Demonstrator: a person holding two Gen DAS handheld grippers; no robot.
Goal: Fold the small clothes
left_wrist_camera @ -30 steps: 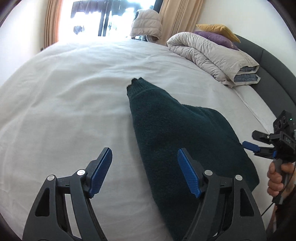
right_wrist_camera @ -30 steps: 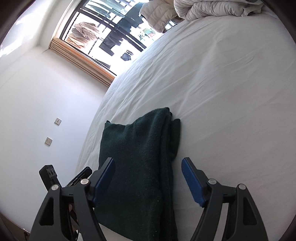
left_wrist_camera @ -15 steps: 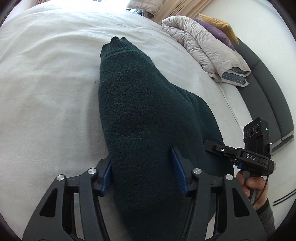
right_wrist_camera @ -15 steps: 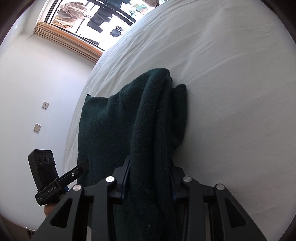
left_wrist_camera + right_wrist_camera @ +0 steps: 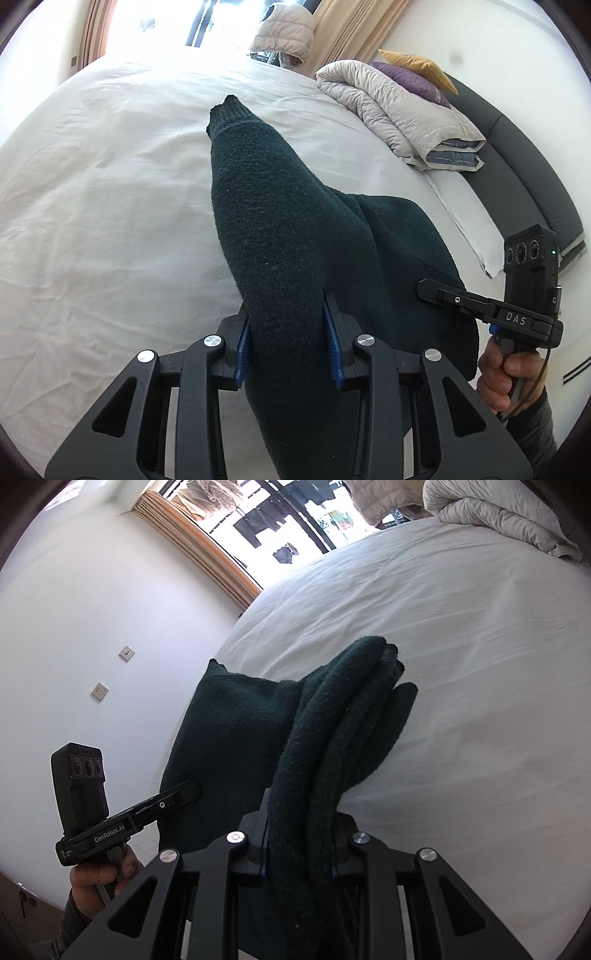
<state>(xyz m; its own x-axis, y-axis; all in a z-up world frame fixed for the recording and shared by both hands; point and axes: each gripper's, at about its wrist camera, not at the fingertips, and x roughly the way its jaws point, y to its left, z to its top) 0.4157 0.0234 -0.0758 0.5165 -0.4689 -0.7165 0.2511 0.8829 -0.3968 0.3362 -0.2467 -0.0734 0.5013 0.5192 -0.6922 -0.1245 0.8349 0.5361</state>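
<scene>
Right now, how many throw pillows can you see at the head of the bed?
2: a purple pillow resting on the folded duvet, and a yellow pillow just behind it against the headboard. The duvet could hide more.

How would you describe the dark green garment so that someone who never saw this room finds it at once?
Start from the large bed with the white sheet. On its near side lies the dark green knitted sweater, pinched by the left gripper and the right gripper. It is the only dark item there; the folded duvet near the headboard is pale beige.
</scene>
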